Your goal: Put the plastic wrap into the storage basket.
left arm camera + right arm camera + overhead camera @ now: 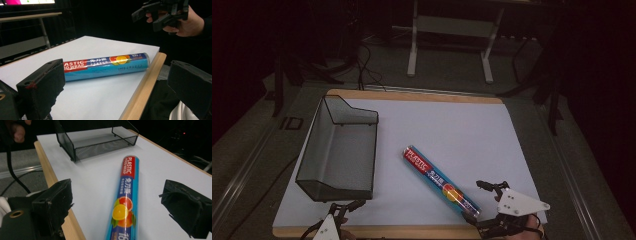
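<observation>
From the high view, a roll of plastic wrap (440, 180) lies diagonally on the white tabletop (462, 130), to the right of a black mesh tray (339, 150). The right gripper (482, 202) sits at the roll's near end, fingers spread wide with that end between them but not pressed. The left gripper (343, 207) rests at the near edge, just below the tray.

In the left gripper view, its fingers (41, 87) stand wide apart around nothing, the roll (105, 66) lying beyond them beside the wooden edge; the other gripper (160, 13) hangs above in a hand (187, 22).

In the right gripper view, the fingers (53, 202) flank the roll (126, 197) without touching it, the tray (100, 142) farther off.
</observation>
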The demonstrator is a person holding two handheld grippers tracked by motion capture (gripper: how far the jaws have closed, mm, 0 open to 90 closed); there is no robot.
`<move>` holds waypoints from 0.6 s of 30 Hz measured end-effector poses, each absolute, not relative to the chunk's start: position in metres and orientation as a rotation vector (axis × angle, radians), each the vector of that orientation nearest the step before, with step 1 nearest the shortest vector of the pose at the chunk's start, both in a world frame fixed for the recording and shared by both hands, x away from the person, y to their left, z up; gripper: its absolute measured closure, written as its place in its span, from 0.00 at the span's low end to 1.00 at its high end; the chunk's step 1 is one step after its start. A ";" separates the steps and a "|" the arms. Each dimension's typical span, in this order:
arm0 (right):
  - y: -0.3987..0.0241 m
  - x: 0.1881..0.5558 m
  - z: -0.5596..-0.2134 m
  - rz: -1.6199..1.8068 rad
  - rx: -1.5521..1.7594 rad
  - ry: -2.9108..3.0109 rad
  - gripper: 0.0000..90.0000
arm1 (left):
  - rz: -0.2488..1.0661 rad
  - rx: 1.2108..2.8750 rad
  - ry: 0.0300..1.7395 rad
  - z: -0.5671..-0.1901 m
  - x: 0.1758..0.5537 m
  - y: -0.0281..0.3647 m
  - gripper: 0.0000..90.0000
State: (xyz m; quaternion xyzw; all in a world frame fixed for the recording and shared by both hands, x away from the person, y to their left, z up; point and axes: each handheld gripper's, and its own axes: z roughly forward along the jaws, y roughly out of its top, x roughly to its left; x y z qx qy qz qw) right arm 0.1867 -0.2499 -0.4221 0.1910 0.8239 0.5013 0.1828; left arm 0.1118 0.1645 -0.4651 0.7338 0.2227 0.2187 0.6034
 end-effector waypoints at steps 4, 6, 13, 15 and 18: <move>-0.244 0.189 -0.418 1.385 0.520 2.320 0.11 | 0.507 1.697 0.515 -0.465 0.112 0.164 0.03; -0.240 0.192 -0.417 1.368 0.523 2.342 0.11 | 0.508 1.697 0.516 -0.465 0.112 0.164 0.03; -0.226 0.203 -0.411 1.327 0.502 2.357 0.12 | 0.512 1.694 0.518 -0.465 0.111 0.164 0.03; -0.222 0.206 -0.410 1.317 0.498 2.358 0.12 | 0.513 1.696 0.515 -0.465 0.111 0.164 0.03; -0.214 0.214 -0.408 1.319 0.488 2.356 0.12 | 0.515 1.694 0.515 -0.465 0.110 0.164 0.03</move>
